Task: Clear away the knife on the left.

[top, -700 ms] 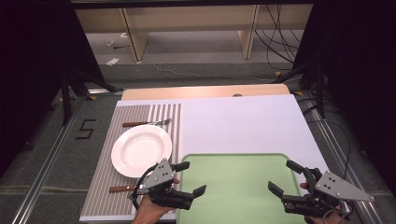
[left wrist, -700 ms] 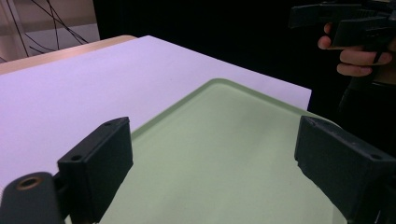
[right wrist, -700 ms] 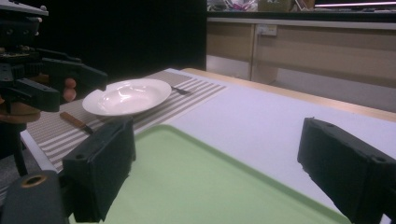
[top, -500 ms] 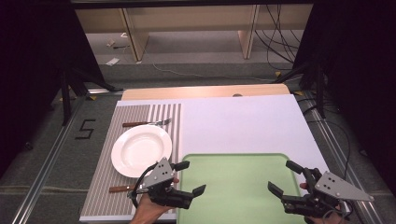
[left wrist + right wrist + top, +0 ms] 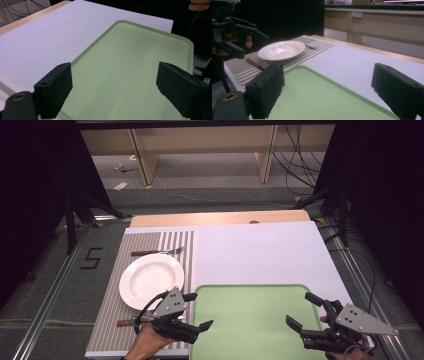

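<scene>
**deskjockey:** So what's sitting around the edges here?

**mat_fan:** There's a white plate [image 5: 151,280], empty, on a grey-and-white striped placemat [image 5: 176,241] at the left side of the white tabletop [image 5: 260,250]. A fork [image 5: 157,252] with a brown handle lies just past the plate's far rim. It's flat on the mat with the tines pointing right.

**deskjockey:** And further back?

**mat_fan:** A bare wooden strip [image 5: 215,218] runs along the far edge of the table. On the grey floor to the left someone's taped a black "5" [image 5: 92,258]. Further back there are pale wooden uprights [image 5: 142,162], a few scraps on the floor [image 5: 120,185] and black cables [image 5: 295,150] hanging down at the right.
</scene>
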`<state>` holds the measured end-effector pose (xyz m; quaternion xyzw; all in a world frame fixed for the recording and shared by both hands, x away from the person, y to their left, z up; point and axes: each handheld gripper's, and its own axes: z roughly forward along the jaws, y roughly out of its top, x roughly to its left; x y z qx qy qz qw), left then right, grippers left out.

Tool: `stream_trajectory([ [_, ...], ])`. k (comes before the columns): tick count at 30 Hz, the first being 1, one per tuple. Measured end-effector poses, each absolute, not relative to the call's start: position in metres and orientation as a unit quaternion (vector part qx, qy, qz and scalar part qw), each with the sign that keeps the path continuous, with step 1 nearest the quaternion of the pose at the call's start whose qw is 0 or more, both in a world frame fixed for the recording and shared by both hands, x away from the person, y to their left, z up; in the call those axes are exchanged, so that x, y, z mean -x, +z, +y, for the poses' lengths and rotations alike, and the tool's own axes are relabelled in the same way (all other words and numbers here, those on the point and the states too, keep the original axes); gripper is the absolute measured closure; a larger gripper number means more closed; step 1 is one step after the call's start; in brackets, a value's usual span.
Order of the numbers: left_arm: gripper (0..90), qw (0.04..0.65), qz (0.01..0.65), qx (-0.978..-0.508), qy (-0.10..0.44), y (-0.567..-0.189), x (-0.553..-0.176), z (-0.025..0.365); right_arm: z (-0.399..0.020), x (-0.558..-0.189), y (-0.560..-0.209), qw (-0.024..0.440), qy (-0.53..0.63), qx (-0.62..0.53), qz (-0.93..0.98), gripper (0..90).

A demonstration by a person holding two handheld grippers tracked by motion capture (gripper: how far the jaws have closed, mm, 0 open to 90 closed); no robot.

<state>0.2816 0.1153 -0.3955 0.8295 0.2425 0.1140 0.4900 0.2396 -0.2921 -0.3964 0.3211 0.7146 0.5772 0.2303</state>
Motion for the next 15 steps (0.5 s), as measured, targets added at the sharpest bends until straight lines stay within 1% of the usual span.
stream_trajectory([
  [2,13.3,0.482,0.245,-0.833,0.12,-0.394,-0.282,0.12,-0.292,-0.24,-0.396,0.23,0.577,-0.321,0.715,12.4],
  [5,14.1,0.448,0.247,-0.846,0.148,-0.394,-0.282,0.128,-0.292,-0.24,-0.396,0.231,0.578,-0.321,0.714,12.3],
  [10,14.3,0.435,0.263,-0.849,0.145,-0.396,-0.284,0.143,-0.292,-0.24,-0.397,0.231,0.577,-0.32,0.715,12.3],
  [15,15.3,0.427,0.272,-0.852,0.135,-0.396,-0.285,0.149,-0.291,-0.239,-0.397,0.231,0.578,-0.319,0.714,12.3],
])
